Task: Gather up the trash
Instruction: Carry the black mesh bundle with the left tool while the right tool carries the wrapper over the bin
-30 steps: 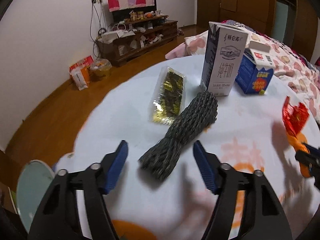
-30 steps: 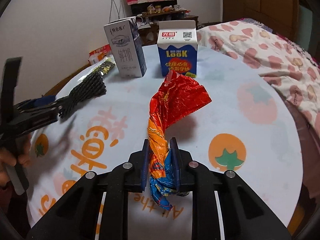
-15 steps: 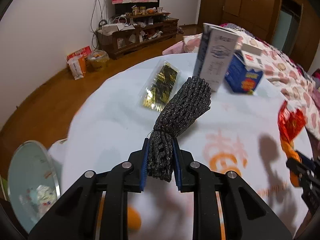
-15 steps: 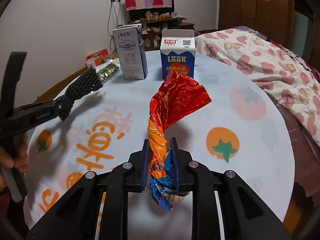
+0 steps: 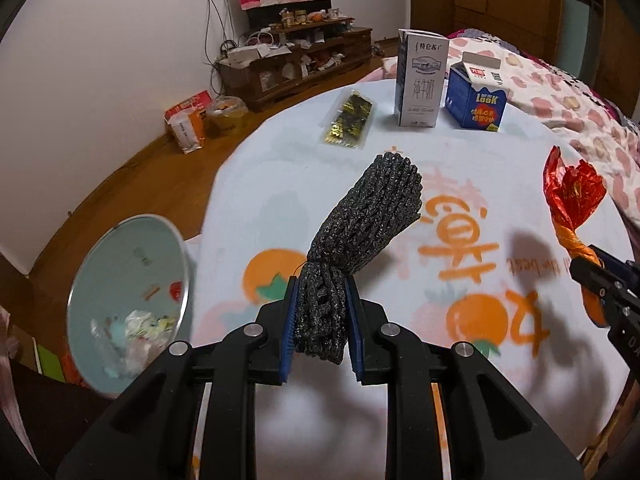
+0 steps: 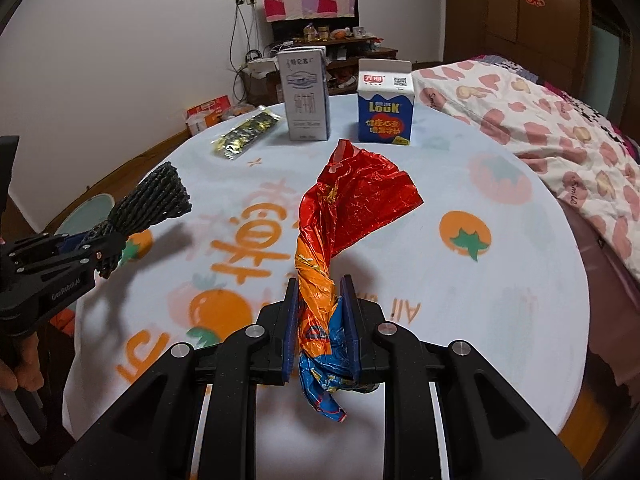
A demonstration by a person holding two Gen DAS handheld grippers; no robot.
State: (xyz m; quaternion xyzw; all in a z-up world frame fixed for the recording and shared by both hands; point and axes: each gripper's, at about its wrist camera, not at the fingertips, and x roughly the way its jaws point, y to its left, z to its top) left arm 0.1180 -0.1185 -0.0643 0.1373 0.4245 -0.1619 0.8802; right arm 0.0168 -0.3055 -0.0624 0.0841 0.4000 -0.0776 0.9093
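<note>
My left gripper (image 5: 320,320) is shut on a dark grey foam net sleeve (image 5: 368,216) and holds it lifted above the round table (image 5: 280,184). It also shows in the right wrist view (image 6: 152,204). My right gripper (image 6: 318,320) is shut on a crumpled red and orange snack wrapper (image 6: 352,208), held above the table; the wrapper also shows in the left wrist view (image 5: 568,196). A light blue trash bin (image 5: 128,308) with some rubbish in it stands on the floor to the left of the table.
On the far side of the table stand a white milk carton (image 5: 420,80) and a blue LOOK carton (image 5: 476,96), with a gold and black flat packet (image 5: 348,120) lying to their left. A bed with a patterned quilt (image 6: 540,120) lies to the right.
My left gripper closed on the net sleeve and lifted it off the table, drawing back toward the near left edge so the bin came into view. My right gripper kept hold of the wrapper.
</note>
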